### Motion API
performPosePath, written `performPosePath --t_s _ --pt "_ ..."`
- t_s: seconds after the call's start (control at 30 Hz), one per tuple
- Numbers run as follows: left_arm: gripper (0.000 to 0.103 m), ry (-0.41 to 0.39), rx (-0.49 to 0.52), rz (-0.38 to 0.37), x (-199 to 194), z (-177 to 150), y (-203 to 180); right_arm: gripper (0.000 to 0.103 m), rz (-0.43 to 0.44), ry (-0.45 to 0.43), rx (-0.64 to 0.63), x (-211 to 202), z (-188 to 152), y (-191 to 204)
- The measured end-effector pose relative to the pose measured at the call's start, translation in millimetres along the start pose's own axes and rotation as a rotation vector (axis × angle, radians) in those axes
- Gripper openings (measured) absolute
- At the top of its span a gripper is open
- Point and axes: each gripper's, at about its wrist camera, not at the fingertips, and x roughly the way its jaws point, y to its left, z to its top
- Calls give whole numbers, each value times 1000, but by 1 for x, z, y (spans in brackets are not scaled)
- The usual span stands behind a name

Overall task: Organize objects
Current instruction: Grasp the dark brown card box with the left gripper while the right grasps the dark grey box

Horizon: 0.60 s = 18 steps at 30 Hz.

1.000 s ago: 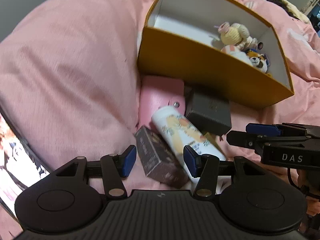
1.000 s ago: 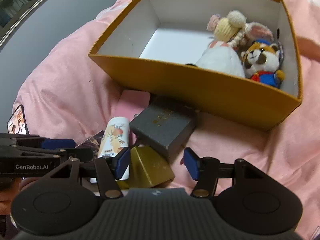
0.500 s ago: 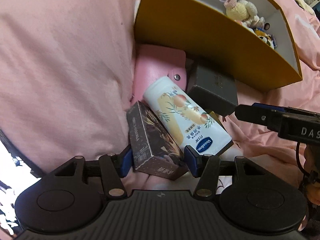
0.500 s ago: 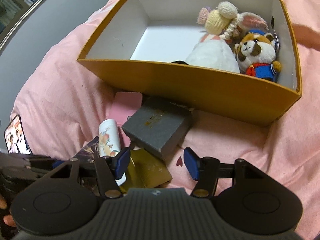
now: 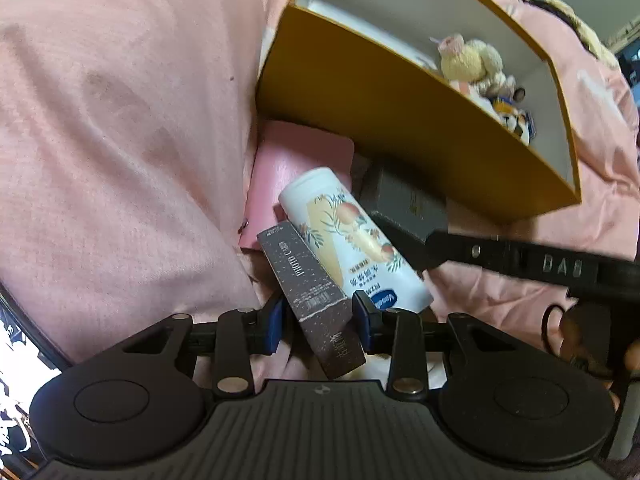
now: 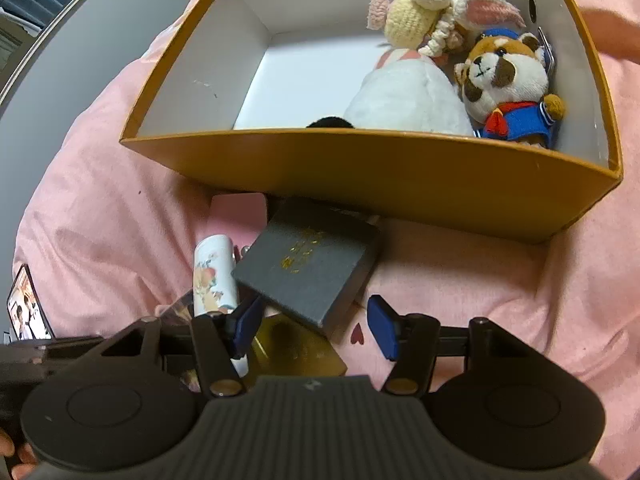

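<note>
My left gripper (image 5: 319, 320) is closing its jaws, and both blue pads touch the sides of a dark brown photo card box (image 5: 312, 280) lying on the pink bedding. Against that box leans a white lotion tube (image 5: 352, 248) with a peach print, also seen in the right wrist view (image 6: 214, 276). My right gripper (image 6: 315, 324) stands open, with the near corner of a grey box (image 6: 308, 272) between its fingers, untouched. A gold card (image 6: 296, 348) lies under that corner. The orange storage box (image 6: 360, 168) sits behind, holding plush toys (image 6: 504, 80).
A pink wallet (image 5: 296, 160) lies flat between the orange box (image 5: 400, 120) and the tube. One finger of the right gripper (image 5: 460, 248) reaches in from the right just past the tube. A lit phone screen (image 6: 28, 312) lies at the far left on the bedding.
The left jaws have narrowed from wide open until they meet the dark box, which now sits squarely between them. The right gripper has sunk a little toward the grey box, its jaws unchanged.
</note>
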Motion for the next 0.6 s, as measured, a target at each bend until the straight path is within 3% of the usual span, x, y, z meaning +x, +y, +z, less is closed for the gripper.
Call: performPosePath --t_s 0.13,0.33,0.6 --pt "37 32 -15 39 6 -2 2 61 3 7 26 8 4 -4" --pt "31 1 -37 57 1 4 2 61 48 30 145 22 16 -21" --pt "26 -141 1 169 -26 18 -4 64 145 81 274 50 23 -40"
